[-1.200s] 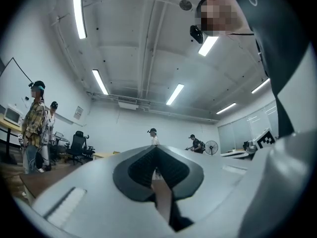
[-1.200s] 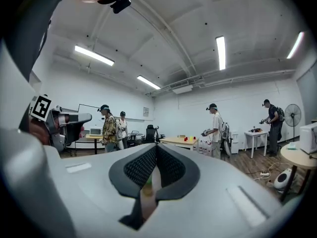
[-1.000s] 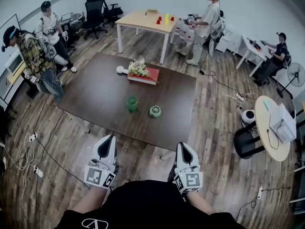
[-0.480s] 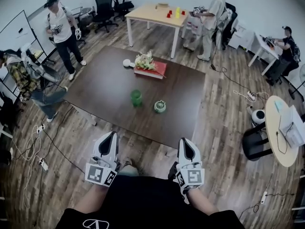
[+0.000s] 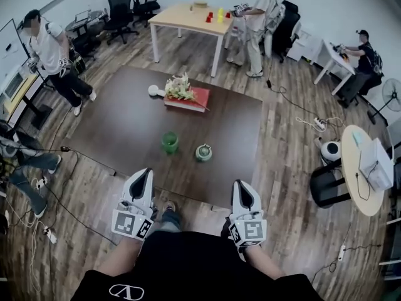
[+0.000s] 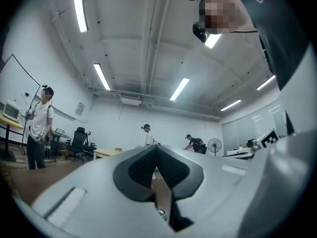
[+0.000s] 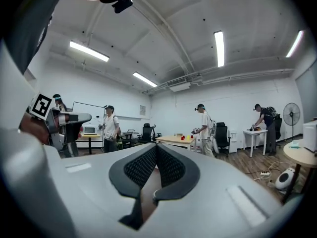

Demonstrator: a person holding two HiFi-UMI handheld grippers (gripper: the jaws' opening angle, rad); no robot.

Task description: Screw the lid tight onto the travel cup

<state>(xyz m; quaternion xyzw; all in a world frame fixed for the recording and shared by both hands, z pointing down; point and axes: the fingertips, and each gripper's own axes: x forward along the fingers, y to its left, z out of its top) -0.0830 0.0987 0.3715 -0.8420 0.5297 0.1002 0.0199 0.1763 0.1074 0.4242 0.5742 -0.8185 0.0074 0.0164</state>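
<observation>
1. Head view: green travel cup (image 5: 169, 142) stands upright, long axis vertical, open end up, ahead of left gripper (image 5: 143, 175), well apart.
2. Its lid (image 5: 203, 152) sits just right of the cup, not touching, ahead between both grippers.
3. Left gripper and right gripper (image 5: 242, 187): jaws fully closed, nothing held, by the near edge of dark table (image 5: 125, 124).
4. Red book (image 5: 191, 100) with flowers lies beyond the cup.
</observation>
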